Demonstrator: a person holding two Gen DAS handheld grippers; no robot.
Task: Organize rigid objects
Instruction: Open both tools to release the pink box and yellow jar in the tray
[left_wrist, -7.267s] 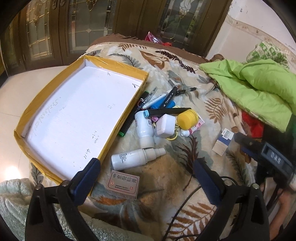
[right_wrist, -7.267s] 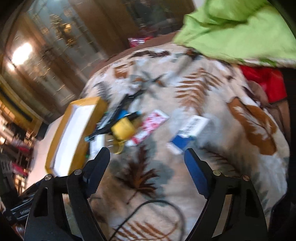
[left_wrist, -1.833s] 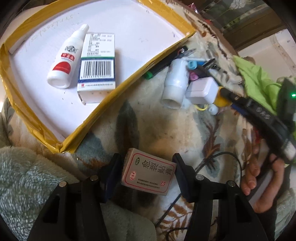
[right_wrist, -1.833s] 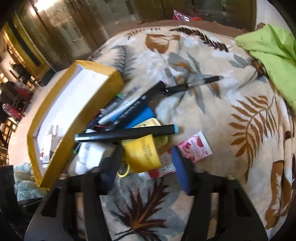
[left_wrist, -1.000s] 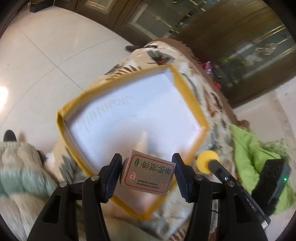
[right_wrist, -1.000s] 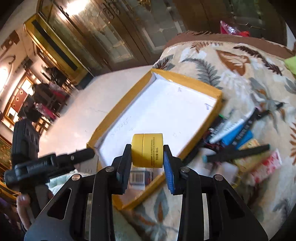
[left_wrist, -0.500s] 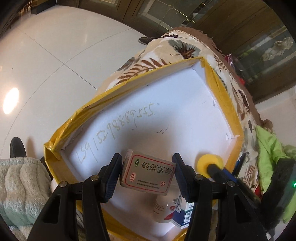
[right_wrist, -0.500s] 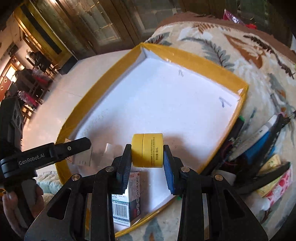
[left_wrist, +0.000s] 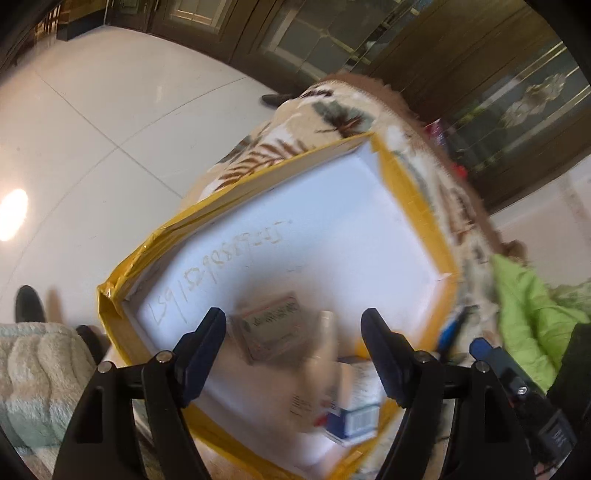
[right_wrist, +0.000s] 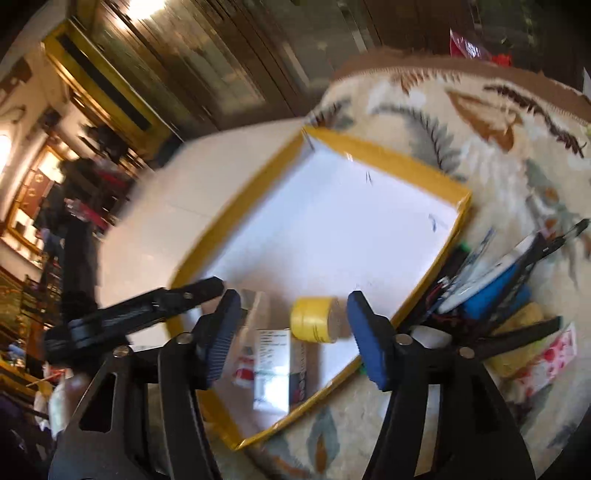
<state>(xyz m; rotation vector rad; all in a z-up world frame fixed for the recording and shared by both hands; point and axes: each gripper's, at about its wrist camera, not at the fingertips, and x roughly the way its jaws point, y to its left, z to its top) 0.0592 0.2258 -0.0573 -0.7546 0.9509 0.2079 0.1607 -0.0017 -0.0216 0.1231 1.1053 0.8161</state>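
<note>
1. Hovering over the yellow-edged tray (left_wrist: 406, 192), my left gripper (left_wrist: 293, 334) and right gripper (right_wrist: 293, 325) both stand spread wide with nothing between their pads.
2. Blurred, the small red-bordered box (left_wrist: 271, 325) lies near the tray's corner nearest me, and the yellow jar (right_wrist: 314, 319) lies on its side close by, beside the blue-and-white carton (right_wrist: 273, 369).
3. I reckon the round jar could roll into the carton or the rim.
4. Leaf-patterned blanket (right_wrist: 498, 147) carries the tray; its softness could tip things.
5. Markers (right_wrist: 517, 266) wait by the tray's far side; pale tiled floor (left_wrist: 92, 129) and dark glazed doors (left_wrist: 332, 37) surround.
</note>
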